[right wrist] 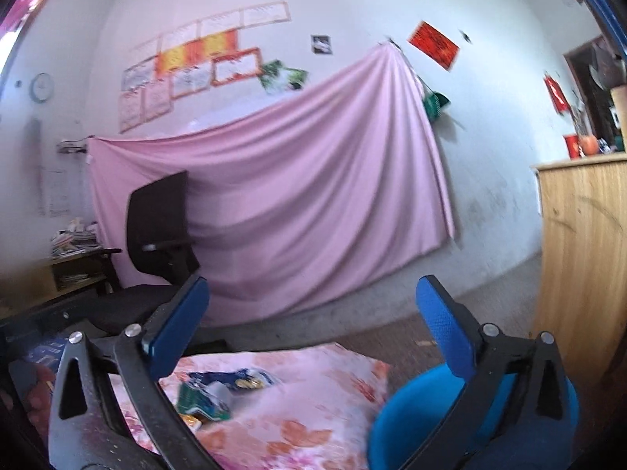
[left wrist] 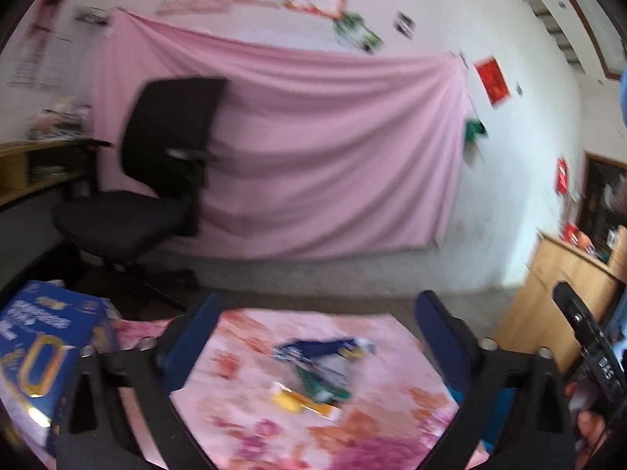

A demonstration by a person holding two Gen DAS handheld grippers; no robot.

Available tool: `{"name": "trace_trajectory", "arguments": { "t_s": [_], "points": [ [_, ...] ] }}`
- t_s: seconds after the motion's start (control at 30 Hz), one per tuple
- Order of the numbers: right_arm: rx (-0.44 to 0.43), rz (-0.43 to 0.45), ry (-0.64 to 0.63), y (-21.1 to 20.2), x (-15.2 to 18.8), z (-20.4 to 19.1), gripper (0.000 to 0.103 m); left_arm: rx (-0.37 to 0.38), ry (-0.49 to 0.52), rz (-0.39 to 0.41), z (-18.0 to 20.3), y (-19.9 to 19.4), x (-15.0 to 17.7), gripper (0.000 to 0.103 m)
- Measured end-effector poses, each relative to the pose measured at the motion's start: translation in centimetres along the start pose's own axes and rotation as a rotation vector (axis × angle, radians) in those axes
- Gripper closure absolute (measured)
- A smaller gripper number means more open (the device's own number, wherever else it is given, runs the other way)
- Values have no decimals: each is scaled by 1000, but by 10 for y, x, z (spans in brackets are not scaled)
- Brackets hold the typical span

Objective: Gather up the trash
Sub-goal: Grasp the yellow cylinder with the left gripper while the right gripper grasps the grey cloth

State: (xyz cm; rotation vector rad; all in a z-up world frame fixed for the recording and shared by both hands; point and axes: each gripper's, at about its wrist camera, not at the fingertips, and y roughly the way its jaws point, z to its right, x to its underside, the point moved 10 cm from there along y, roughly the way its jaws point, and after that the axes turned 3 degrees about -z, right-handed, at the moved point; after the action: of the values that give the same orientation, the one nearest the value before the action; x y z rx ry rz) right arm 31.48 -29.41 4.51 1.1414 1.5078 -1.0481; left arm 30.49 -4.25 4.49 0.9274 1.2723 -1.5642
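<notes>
Crumpled wrappers lie together on a table under a pink floral cloth (left wrist: 243, 356): a blue and white wrapper (left wrist: 325, 346), a green one (left wrist: 323, 380) and a yellow one (left wrist: 292, 401). My left gripper (left wrist: 313, 313) hovers above them, open and empty. In the right wrist view the same blue wrapper (right wrist: 231, 378), green wrapper (right wrist: 200, 397) and yellow wrapper (right wrist: 192, 421) lie low and left. My right gripper (right wrist: 311, 297) is open and empty, raised above the table's far edge. A blue bin (right wrist: 407, 415) stands at the table's right side, under the right finger.
A blue box (left wrist: 47, 337) sits on the table's left. A black office chair (left wrist: 156, 180) stands behind the table before a pink sheet (left wrist: 313, 149) hung on the wall. A wooden cabinet (right wrist: 584, 258) is at the right. A person's hand (left wrist: 591, 427) holds the other gripper's handle.
</notes>
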Motion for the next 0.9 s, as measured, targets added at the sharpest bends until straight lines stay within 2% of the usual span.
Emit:
{"name": "trace_trajectory", "arguments": {
  "t_s": [0.2,0.37,0.53,0.63,0.77,0.9],
  "points": [
    [-63,54,-71,-2,0,-38,0,-97,-20,86,-44,-24,3,2],
    [-108,74,-139,-3,5,-64,0,-142,5,119,-58,-35,13,2],
    [-137,45,-190,5,18,-83,0,-164,25,123,-62,-35,23,2],
    [-144,6,-211,16,28,-90,0,-170,41,99,-63,-26,30,2],
    [-151,-90,-212,35,45,-93,0,-168,41,35,-68,-10,42,2],
    [-160,-225,-183,59,67,-90,0,-154,70,-108,-67,17,61,2]
  ]
}}
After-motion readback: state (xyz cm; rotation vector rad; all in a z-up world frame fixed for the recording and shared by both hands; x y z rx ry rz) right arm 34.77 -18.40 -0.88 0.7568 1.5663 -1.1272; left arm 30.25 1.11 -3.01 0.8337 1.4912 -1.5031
